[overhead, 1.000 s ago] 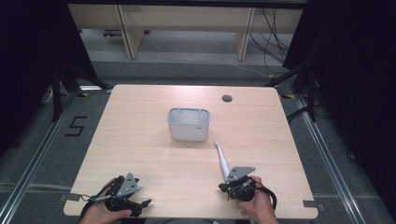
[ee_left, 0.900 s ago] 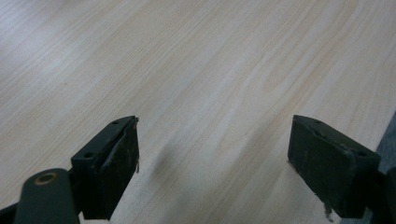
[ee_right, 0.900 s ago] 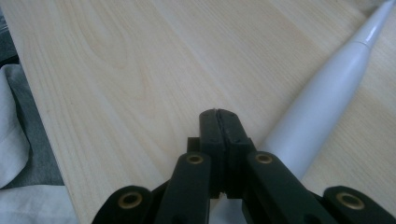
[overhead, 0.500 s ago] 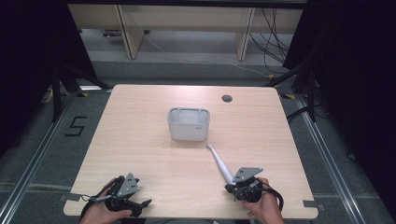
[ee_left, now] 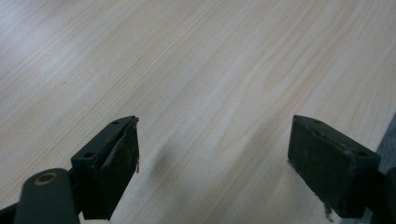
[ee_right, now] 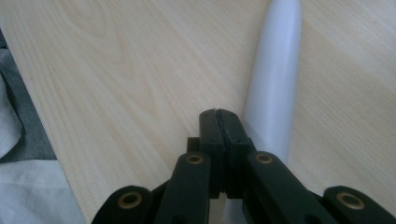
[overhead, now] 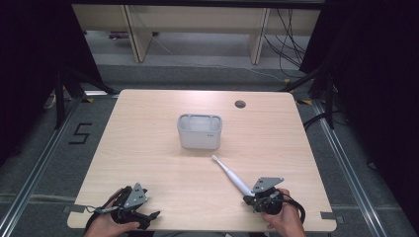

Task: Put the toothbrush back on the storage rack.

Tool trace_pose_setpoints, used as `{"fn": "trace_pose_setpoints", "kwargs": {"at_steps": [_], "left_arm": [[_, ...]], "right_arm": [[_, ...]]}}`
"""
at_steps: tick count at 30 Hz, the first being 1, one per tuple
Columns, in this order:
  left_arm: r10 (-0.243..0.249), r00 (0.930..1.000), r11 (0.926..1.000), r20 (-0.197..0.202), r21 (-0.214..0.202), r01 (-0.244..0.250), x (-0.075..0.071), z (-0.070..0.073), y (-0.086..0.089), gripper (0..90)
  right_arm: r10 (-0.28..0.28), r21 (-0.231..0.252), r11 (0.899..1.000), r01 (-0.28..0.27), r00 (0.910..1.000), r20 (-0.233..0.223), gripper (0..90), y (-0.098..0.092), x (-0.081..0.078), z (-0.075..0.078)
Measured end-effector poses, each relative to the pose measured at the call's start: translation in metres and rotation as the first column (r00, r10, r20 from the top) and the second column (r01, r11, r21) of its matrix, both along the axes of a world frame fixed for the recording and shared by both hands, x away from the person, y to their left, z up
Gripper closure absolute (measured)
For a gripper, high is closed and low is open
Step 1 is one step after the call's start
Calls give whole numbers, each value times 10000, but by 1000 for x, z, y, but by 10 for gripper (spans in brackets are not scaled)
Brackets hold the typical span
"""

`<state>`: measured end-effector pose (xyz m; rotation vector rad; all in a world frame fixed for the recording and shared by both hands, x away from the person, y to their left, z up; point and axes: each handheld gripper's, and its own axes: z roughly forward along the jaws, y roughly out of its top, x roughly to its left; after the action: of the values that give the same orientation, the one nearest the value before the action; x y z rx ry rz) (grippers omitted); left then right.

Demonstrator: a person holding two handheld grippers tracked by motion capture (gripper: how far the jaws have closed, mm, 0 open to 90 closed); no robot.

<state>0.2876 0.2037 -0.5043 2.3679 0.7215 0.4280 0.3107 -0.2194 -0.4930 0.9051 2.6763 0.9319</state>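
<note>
At the counter's (overhead: 148, 148) near-left corner, the left gripper (overhead: 148, 217) lay low, fingers spread over bare wood. Near the near-right corner, the right gripper's (overhead: 249, 198) fingers were pressed together, and its own view showed the white toothbrush (overhead: 230, 174) touching alongside them, ungripped.

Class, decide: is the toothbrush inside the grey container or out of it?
Out. The toothbrush lies flat on the table, in front of the grey container, apart from it.

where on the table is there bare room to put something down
Bare wood runs left of the grey container to the table edge, and between container and left gripper. The right front is crowded: the white toothbrush lies slanted by the shut right gripper.
</note>
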Motion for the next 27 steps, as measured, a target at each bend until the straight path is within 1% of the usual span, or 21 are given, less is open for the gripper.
{"fn": "trace_pose_setpoints", "kwargs": {"at_steps": [1, 2, 4, 5, 6, 7, 9, 11, 12, 13, 15, 16, 17, 18, 19, 20, 21, 22, 23, 24, 27], "left_arm": [[72, 9999, 9998, -119, -187, -74, -1, -1, -1, 163], [-30, 10000, 9999, -81, -105, 29, 0, 0, 0, 163], [41, 9999, 9998, -157, -169, -44, 0, 0, 0, 163], [-64, 9999, 10000, -80, -23, 64, 0, 0, 0, 163], [-86, 9999, 10000, -56, -14, 86, 0, 0, 0, 163], [35, 9999, 9998, -119, -186, -37, 0, -1, 0, 163], [15, 10000, 9998, -69, -185, -17, 0, -1, 0, 164], [-109, 9999, 9999, -46, -6, 109, 1, 0, 0, 164], [-95, 9999, 10000, -55, -13, 95, 1, 0, 0, 164], [52, 9999, 9998, -162, -198, -55, 0, -1, 0, 164], [6, 10000, 9999, -19, -163, -7, 0, 0, 0, 164], [2, 9999, 10000, -137, -63, -3, 0, 0, 0, 164], [74, 10000, 10000, -44, -49, -74, 0, 0, 0, 164], [32, 9999, 9999, -140, -169, -34, 0, 0, 0, 164], [-32, 10000, 9999, -60, -119, 31, 0, 0, 0, 164], [39, 9999, 9999, -139, -152, -42, 0, 0, 0, 164], [44, 9999, 9998, -151, -173, -46, 0, 0, 0, 164], [-66, 10000, 10000, -66, -40, 66, 0, 0, 0, 164], [34, 9999, 9999, -141, -147, -36, 0, 0, 0, 164], [2, 10000, 9999, 0, -172, -2, 0, 0, 0, 164], [41, 9999, 9998, -106, -205, -43, 0, -1, 0, 164]], "right_arm": [[43, -16, 10000, -43, 10000, 75, 900, -1, 1, -1], [76, -81, 9999, -75, 9999, 94, 899, -2, 1, -1], [76, -191, 9998, -76, 10000, -32, 899, -4, 1, 0], [38, -123, 9999, -37, 10000, 68, 898, -4, 1, -1], [-110, -173, 9998, 107, 9998, -178, 897, -4, 0, 0], [-76, -118, 9999, 75, 9999, -66, 897, -5, 1, -1], [-83, -241, 9997, 81, 9999, -80, 897, -8, 3, 0], [-86, -122, 9999, 87, 10000, 28, 897, -9, 3, -1], [-62, -89, 9999, 62, 10000, 13, 897, -10, 4, -1], [-151, -271, 9995, 148, 9998, -117, 897, -11, 3, 1], [-205, -165, 9997, 205, 9998, -37, 897, -12, 3, -1], [-217, -191, 9996, 216, 9998, -10, 897, -13, 4, -1], [-336, -160, 9993, 333, 9993, -179, 897, -14, 3, 0], [-318, -279, 9991, 311, 9992, -256, 898, -15, 3, 1], [-296, -301, 9991, 291, 9994, -167, 897, -16, 4, 0], [-359, -187, 9992, 358, 9993, -54, 897, -16, 4, -1], [-335, -322, 9989, 330, 9993, -151, 897, -18, 5, 1], [-358, -192, 9992, 357, 9994, -33, 897, -18, 5, -1], [-377, -299, 9989, 371, 9991, -190, 894, -19, 5, 1], [-387, -215, 9990, 382, 9990, -208, 892, -19, 5, 1], [-356, -134, 9993, 355, 9993, -60, 867, -20, 4, 3]]}}
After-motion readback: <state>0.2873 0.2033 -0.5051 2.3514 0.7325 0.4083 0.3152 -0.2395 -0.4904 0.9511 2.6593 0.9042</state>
